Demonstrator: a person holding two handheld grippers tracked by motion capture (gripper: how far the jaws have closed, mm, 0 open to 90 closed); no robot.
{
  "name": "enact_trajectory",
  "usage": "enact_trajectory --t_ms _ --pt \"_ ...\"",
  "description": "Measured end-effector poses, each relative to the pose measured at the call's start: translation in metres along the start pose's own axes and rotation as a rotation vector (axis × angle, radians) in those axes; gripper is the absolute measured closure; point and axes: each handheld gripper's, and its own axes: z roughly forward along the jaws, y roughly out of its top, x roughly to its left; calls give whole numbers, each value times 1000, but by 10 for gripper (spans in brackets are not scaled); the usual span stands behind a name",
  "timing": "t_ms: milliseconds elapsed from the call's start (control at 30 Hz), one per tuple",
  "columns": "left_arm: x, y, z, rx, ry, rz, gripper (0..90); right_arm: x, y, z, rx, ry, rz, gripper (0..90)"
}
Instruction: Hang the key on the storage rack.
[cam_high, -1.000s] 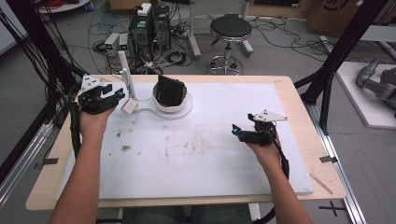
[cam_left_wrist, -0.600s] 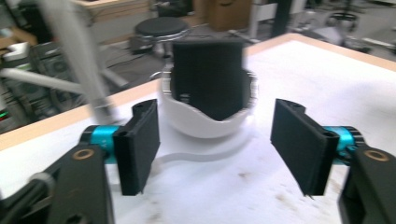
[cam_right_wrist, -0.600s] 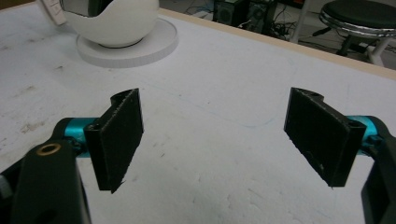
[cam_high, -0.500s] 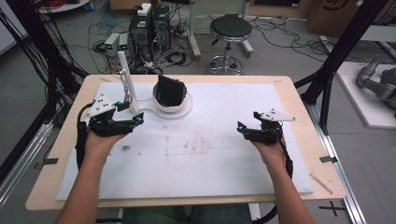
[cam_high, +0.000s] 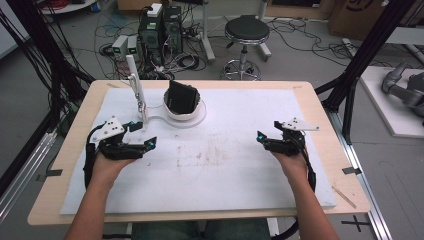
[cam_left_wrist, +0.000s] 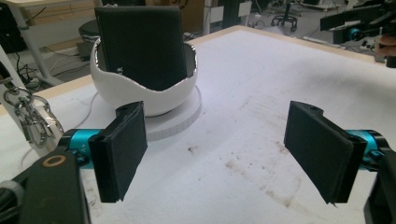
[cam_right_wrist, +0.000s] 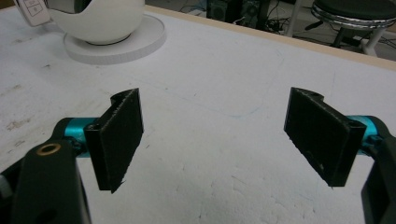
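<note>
A white bowl (cam_high: 186, 111) stands on a round white base (cam_high: 200, 119) at the back of the mat, with a black wallet (cam_high: 181, 96) upright inside it. My left gripper (cam_high: 142, 135) hovers low over the mat, in front and to the left of the bowl. Its jaws have just been opening and stand wide, with nothing between them (cam_left_wrist: 224, 154). In the left gripper view the bowl (cam_left_wrist: 140, 93) and wallet (cam_left_wrist: 140, 46) lie straight ahead. My right gripper (cam_high: 266, 132) is open and empty over the mat's right side (cam_right_wrist: 219, 135).
A white post (cam_high: 136, 82) rises from the base's left arm, with a metal key ring (cam_left_wrist: 28, 119) hanging by it. A white fob (cam_right_wrist: 32, 11) lies near the bowl. The white mat (cam_high: 225, 175) is stained at its middle. A stool (cam_high: 246, 30) and cables sit beyond the table.
My left hand came down from beside the post and moved nearer and rightward over the mat, and its jaws spread wider. The right hand stayed almost still.
</note>
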Motion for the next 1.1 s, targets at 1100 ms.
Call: enact_trajectory --t_ms 1100 --pt "3 -4 11 26 -31 -16 213 1 -11 0 44 -36 9 200"
